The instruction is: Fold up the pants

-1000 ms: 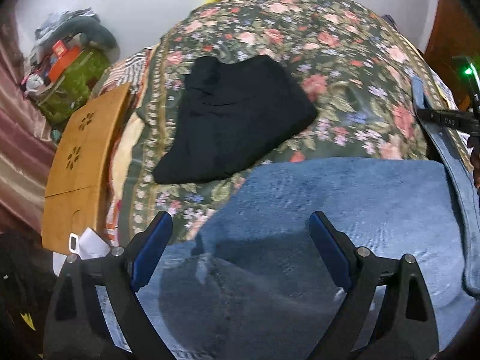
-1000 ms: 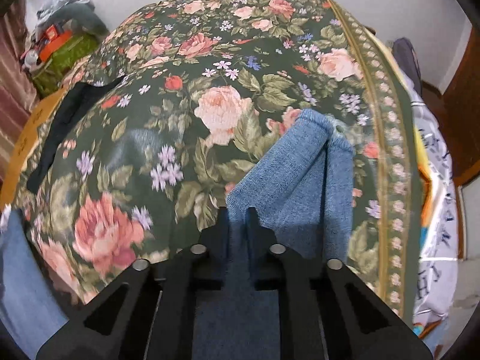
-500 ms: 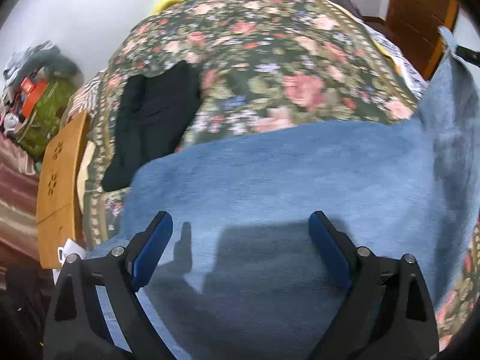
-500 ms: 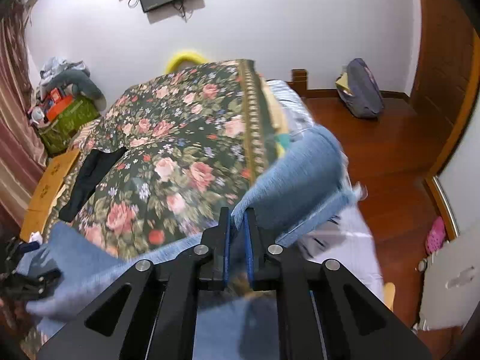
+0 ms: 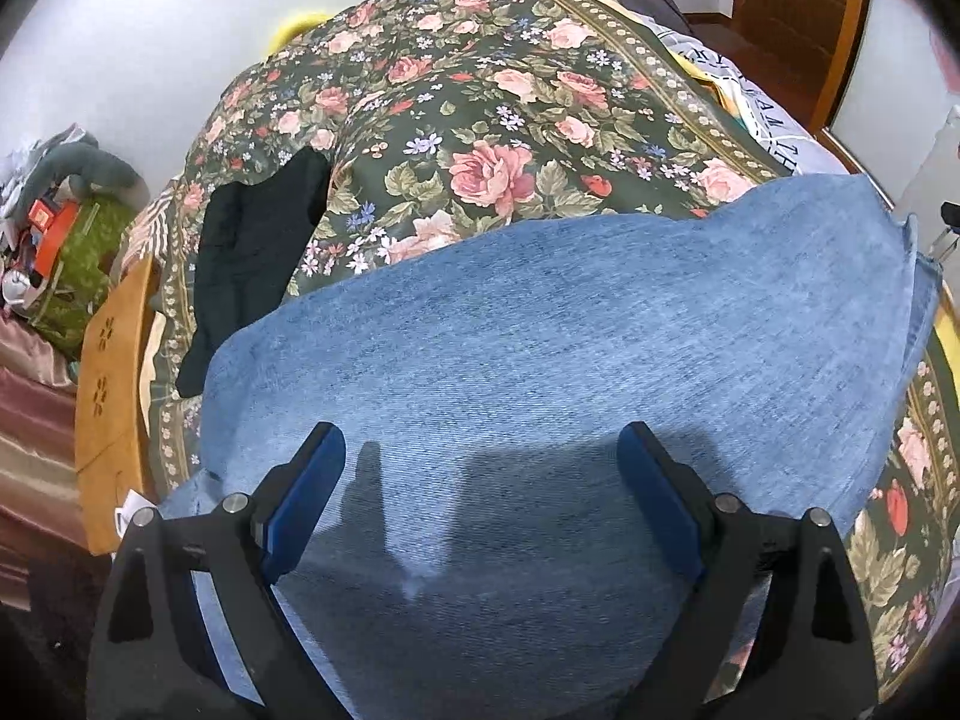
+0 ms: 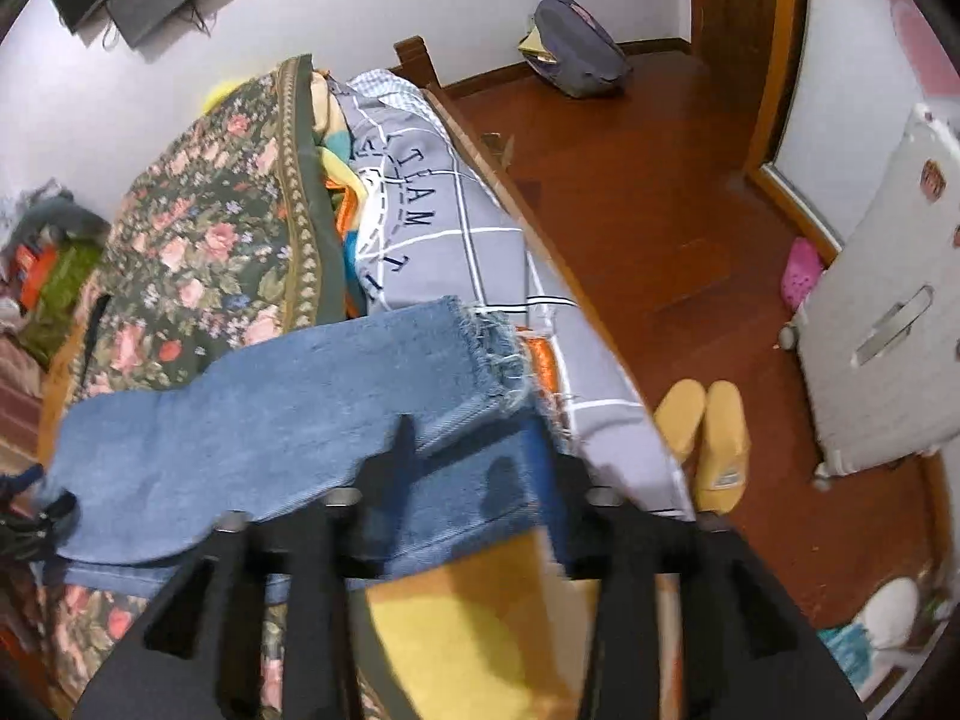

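Note:
Blue jeans lie spread across the floral bedspread. My left gripper hovers over the denim, open wide, with nothing pinched between its blue pads. In the right wrist view the jeans stretch to the bed's right edge, ending in a frayed hem. My right gripper is at that hem with its jaws opening. The denim lies between and under the blurred fingers, and the pads no longer press it.
A folded black garment lies on the bed to the left, beside a wooden board. A grey checked sheet hangs off the bed's right side. On the wooden floor are yellow slippers, a white suitcase and a bag.
My right gripper carried the jeans leg rightward to the bed's edge, then went from shut on the denim to parted jaws. The left gripper slid right along the jeans, still open.

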